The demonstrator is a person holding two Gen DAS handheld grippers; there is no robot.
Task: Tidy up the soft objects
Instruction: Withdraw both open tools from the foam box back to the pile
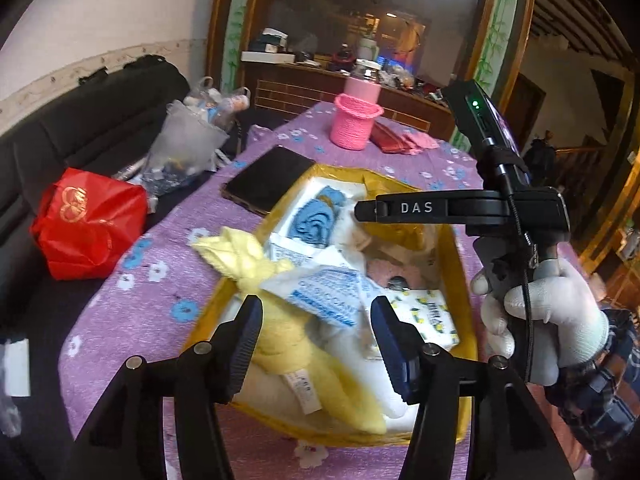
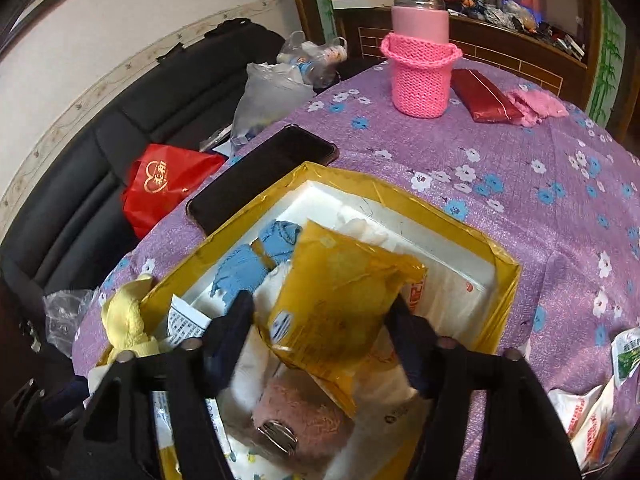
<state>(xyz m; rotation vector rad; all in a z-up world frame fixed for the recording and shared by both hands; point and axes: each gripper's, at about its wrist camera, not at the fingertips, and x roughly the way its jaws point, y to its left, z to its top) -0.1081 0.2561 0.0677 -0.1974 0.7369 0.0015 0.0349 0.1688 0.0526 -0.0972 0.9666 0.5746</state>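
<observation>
A yellow-taped foam box (image 1: pixel 344 171) (image 2: pixel 400 196) on the purple flowered cloth holds soft items. Among them are a knotted yellow towel (image 1: pixel 280 340) (image 2: pixel 128 320), a blue cloth (image 1: pixel 316 220) (image 2: pixel 244 268), tissue packs (image 1: pixel 328 292) and a pink fuzzy pouch (image 2: pixel 304 408). My left gripper (image 1: pixel 318 332) hangs open over the box, its left finger beside the towel and nothing pinched. My right gripper (image 2: pixel 322 326) (image 1: pixel 372 210), held by a white-gloved hand (image 1: pixel 540 312), stands open around a yellow plastic packet (image 2: pixel 344 292). The packet lies between the fingers, with a gap on the left side.
A black phone (image 1: pixel 268 180) (image 2: pixel 264 176) lies beside the box's far-left corner. A pink knitted holder with a bottle (image 1: pixel 356 120) (image 2: pixel 420 76) and a red packet (image 2: pixel 484 96) stand at the back. A red bag (image 1: pixel 88 220) and plastic bags sit on the black sofa. More packets (image 2: pixel 592 412) lie at right.
</observation>
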